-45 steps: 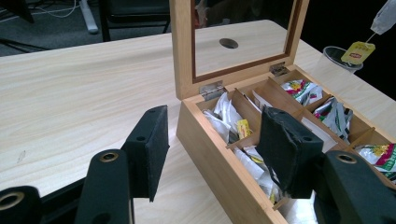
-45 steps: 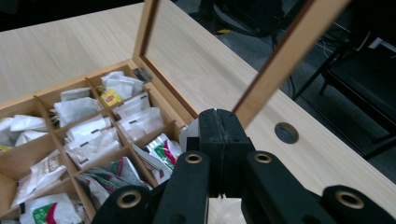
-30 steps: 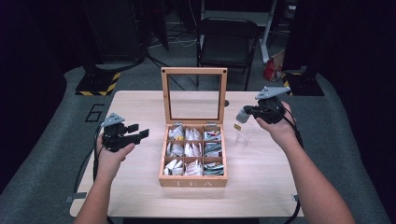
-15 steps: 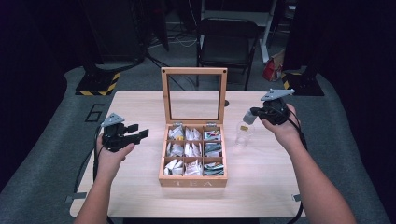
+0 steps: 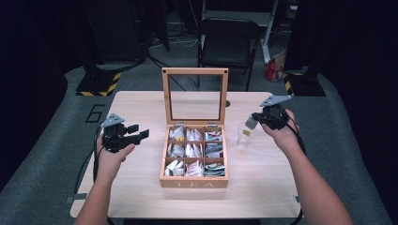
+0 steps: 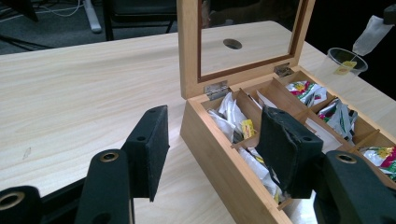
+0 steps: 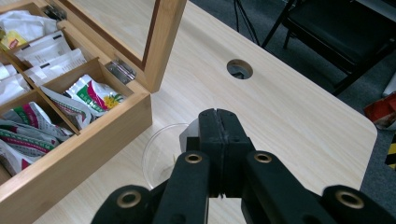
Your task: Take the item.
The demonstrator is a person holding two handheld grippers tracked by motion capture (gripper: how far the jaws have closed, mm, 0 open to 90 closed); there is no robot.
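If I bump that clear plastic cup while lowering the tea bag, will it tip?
Probably: the plastic cup looks thin, empty and light, so it may slide or tip. The tea bag hangs limp from the right gripper, so it may swing.

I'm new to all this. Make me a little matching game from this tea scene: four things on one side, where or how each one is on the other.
Things:
1. left hand-held gripper
2. right hand-held gripper
3. tea box lid
4. clear cup

States:
A. stands upright, open
B. sits on the table right of the box
C. jaws apart, holding nothing
D. shut on a tea bag above the cup

Pairs: 1-C, 2-D, 3-A, 4-B
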